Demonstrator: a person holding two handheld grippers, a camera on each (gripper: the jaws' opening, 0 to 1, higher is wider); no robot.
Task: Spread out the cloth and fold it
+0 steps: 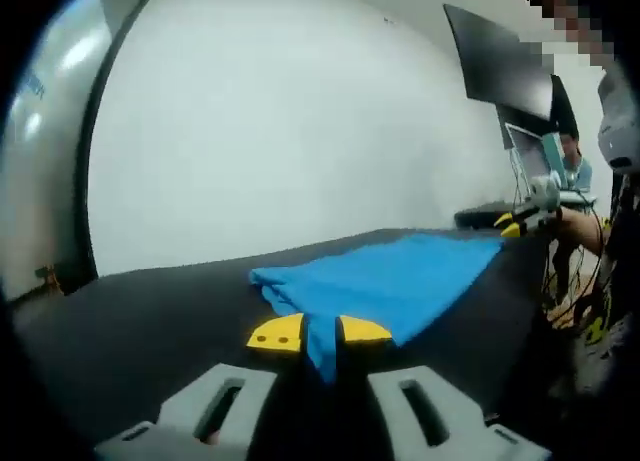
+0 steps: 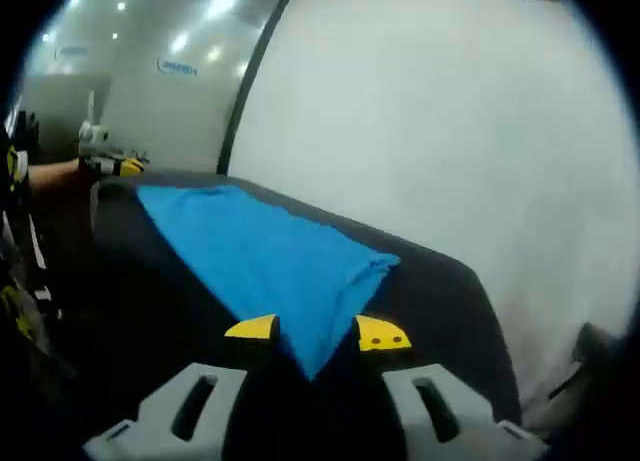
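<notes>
Blue cloth [image 1: 390, 279] lies spread on a dark table [image 1: 140, 321], stretched between the two grippers. In the left gripper view, the left gripper [image 1: 320, 333] has its yellow-tipped jaws closed down on one corner of the cloth, fabric pinched between the tips and hanging in a point below them. The cloth runs from that corner across the table toward the far edge, bunched in a small fold just behind the tips. At the far right of the table, the right gripper [image 1: 520, 221] shows small, held by a person's hand [image 1: 585, 226], yellow tips at the opposite corner of the cloth.

In the right gripper view, the right gripper [image 2: 315, 333] clamps its own corner of the cloth [image 2: 270, 256], a point of fabric drooping between the yellow tips. The cloth lies flat on the table [image 2: 440, 301], widening toward the far left corner, where the left gripper [image 2: 110, 164] sits at the table edge; its grip is too small to read there. A plain white wall [image 2: 450, 131] stands behind the table.
</notes>
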